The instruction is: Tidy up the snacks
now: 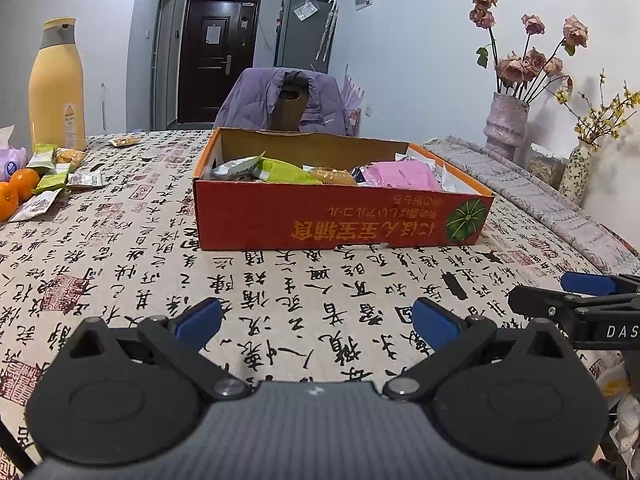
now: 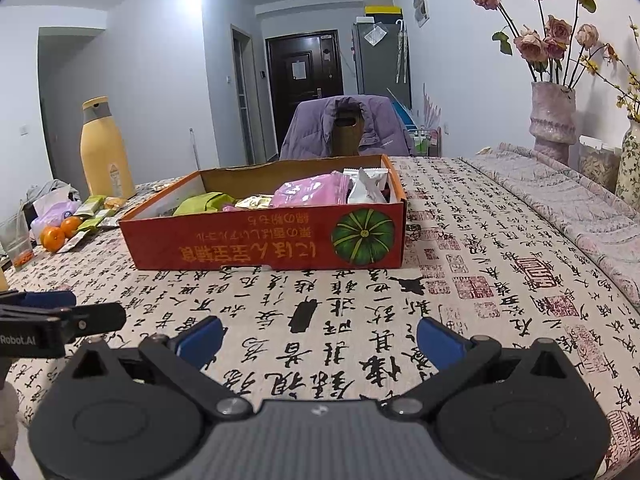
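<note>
Left gripper (image 1: 316, 322): spread wide, nothing between its blue pads, low over the worktop (image 1: 120, 280).
Right gripper (image 2: 318, 338): spread wide and bare, just beside the left one.
Box (image 1: 340, 220): red cardboard, mid-worktop, holding green, pink and white snack packets.
Loose snacks (image 1: 56, 172): far left, near the oranges (image 1: 16, 190) and yellow bottle (image 1: 56, 84).

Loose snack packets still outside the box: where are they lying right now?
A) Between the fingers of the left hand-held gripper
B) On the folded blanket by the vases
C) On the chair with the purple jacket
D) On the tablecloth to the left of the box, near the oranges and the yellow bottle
D: the loose snack packets lie on the tablecloth left of the red box, beside the oranges and the yellow bottle.
</note>
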A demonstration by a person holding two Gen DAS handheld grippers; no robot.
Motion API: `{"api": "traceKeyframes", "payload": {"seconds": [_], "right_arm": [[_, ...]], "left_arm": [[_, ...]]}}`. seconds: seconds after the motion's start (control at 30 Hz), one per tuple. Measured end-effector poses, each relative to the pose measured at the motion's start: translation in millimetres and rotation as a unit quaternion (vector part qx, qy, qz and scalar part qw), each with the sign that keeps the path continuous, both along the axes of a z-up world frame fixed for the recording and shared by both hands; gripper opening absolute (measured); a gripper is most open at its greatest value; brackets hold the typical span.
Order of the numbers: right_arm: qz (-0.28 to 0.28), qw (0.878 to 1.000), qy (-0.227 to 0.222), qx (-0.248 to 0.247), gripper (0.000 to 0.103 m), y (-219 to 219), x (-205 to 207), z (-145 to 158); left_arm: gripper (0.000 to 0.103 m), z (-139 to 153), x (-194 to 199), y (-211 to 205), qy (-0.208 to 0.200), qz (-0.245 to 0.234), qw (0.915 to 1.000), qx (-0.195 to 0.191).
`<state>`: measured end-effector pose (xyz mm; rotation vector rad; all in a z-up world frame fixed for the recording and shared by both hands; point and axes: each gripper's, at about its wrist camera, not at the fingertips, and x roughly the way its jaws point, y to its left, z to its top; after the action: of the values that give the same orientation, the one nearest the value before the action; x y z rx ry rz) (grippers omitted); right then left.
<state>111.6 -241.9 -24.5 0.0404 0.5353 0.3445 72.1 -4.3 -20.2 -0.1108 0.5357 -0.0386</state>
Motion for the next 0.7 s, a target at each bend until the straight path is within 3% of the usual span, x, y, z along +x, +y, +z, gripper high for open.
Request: {"api": "traceKeyframes", "payload": {"seconds": [0.7], "right_arm": [[0.004,1.0,0.005,0.002,0.103,3.7,-0.6,-3.9]], "left_arm": [[0.103,-1.4,0.1,-0.6,0.002,-0.005,1.0,-0.001]]}}
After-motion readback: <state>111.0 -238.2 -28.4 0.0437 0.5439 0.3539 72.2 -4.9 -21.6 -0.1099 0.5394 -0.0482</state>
